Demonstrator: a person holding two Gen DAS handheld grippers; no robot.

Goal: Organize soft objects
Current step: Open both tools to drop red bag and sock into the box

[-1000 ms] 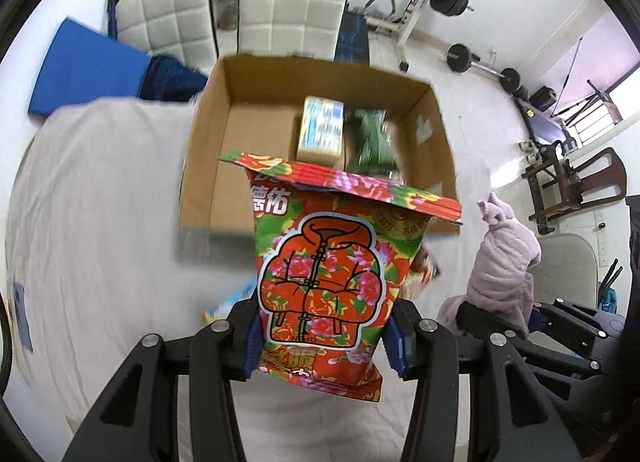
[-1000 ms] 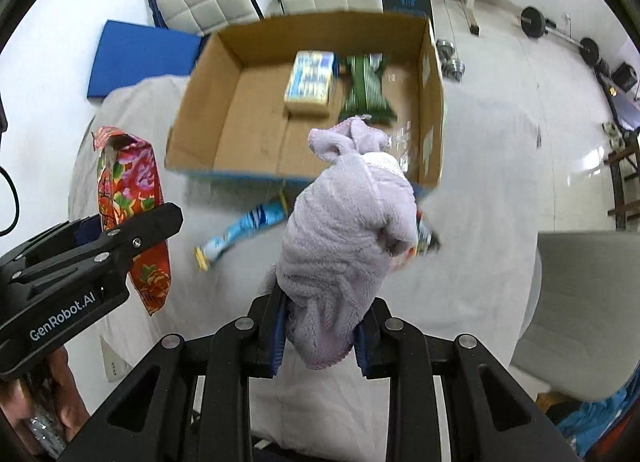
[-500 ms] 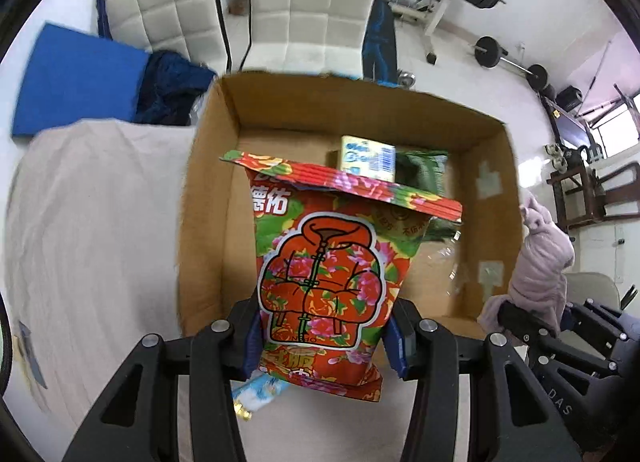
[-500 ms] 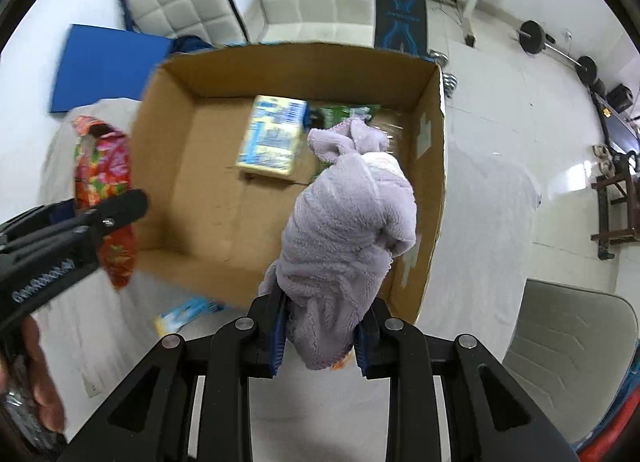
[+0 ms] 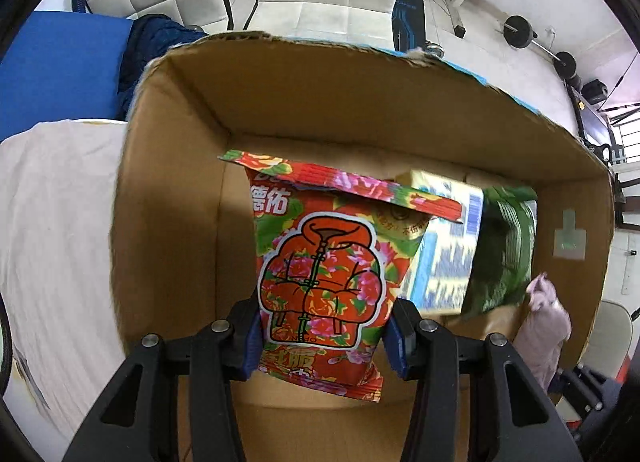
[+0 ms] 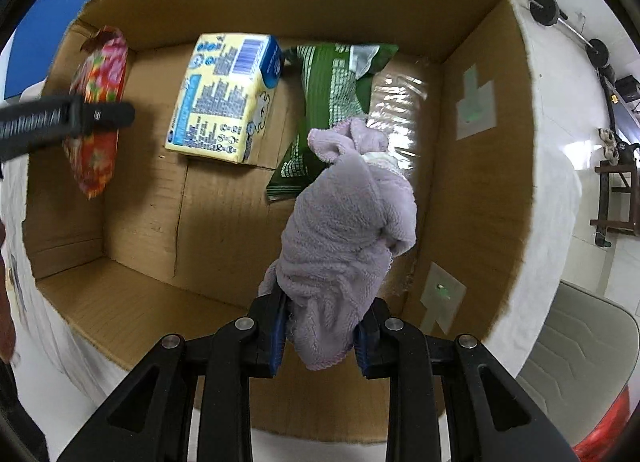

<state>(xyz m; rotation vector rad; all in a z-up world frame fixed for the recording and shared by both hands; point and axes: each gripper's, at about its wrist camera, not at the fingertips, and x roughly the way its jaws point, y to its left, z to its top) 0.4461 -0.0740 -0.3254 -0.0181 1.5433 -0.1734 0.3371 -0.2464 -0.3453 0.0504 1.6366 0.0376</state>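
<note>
Both now inside the cardboard box (image 6: 476, 166), formerly above its near wall. Left gripper (image 5: 322, 336) clamped on floral snack bag (image 5: 320, 274); right gripper (image 6: 320, 336) clamped on lilac fleece cloth (image 6: 344, 238).

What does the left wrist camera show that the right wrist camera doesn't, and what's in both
Only the left wrist view shows the printed front of the red floral packet clamped in the left gripper. Only the right wrist view shows the bare box floor and the right gripper clamped on the purple towel. Both show the cardboard box, the yellow pack and the green packet.
</note>
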